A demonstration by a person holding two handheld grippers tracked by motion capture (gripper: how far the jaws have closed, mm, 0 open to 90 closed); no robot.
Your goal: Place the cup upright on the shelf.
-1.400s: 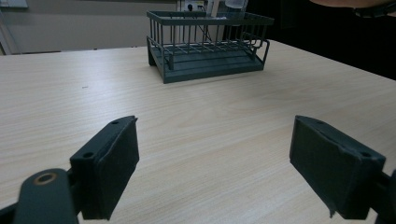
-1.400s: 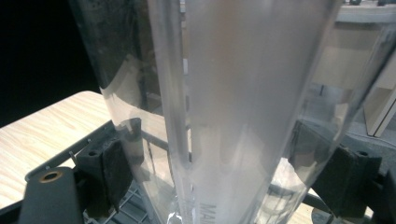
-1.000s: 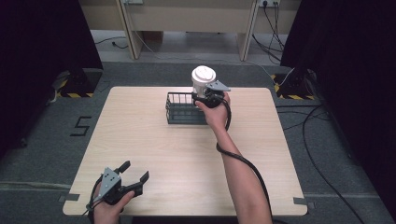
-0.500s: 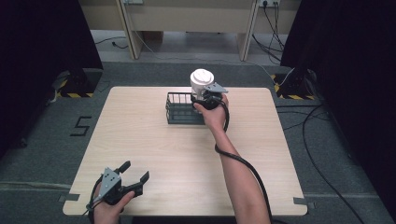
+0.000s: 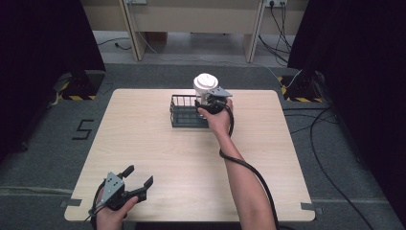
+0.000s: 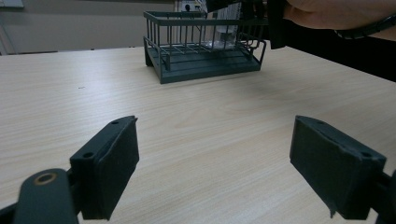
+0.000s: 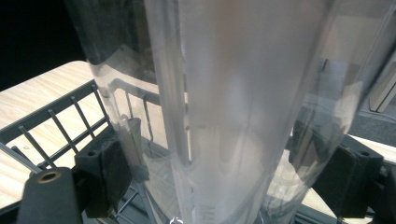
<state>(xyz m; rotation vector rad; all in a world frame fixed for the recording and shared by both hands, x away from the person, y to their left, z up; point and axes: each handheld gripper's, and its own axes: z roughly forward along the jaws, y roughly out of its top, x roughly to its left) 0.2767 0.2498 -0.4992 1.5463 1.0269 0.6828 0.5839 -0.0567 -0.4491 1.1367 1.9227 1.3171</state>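
at the near left corner of the table (image 5: 158, 158) the left gripper (image 5: 139, 182) rests in a hand, its two black jaws spread wide with nothing between them. in the left gripper view the jaw pads (image 6: 112, 168) are flat, matte black blocks, and the bare tabletop between them is pale wood with a fine grain.

further right, near the far edge, stands a dark wire basket (image 5: 184, 111): a low rectangular rack of thin metal bars with a solid base. a clear plastic cup (image 5: 207, 91) with a white domed lid stands upright in the basket's right end. through the bars in the left gripper view the cup's lower part looks see-through, and i cannot tell whether it holds anything.

the right gripper (image 5: 210, 101) is closed on the cup's sides. in the right gripper view the smooth, glossy, tapering cup wall (image 7: 233, 116) sits between the two black pads (image 7: 105, 170), with basket bars (image 7: 56, 123) showing behind it.
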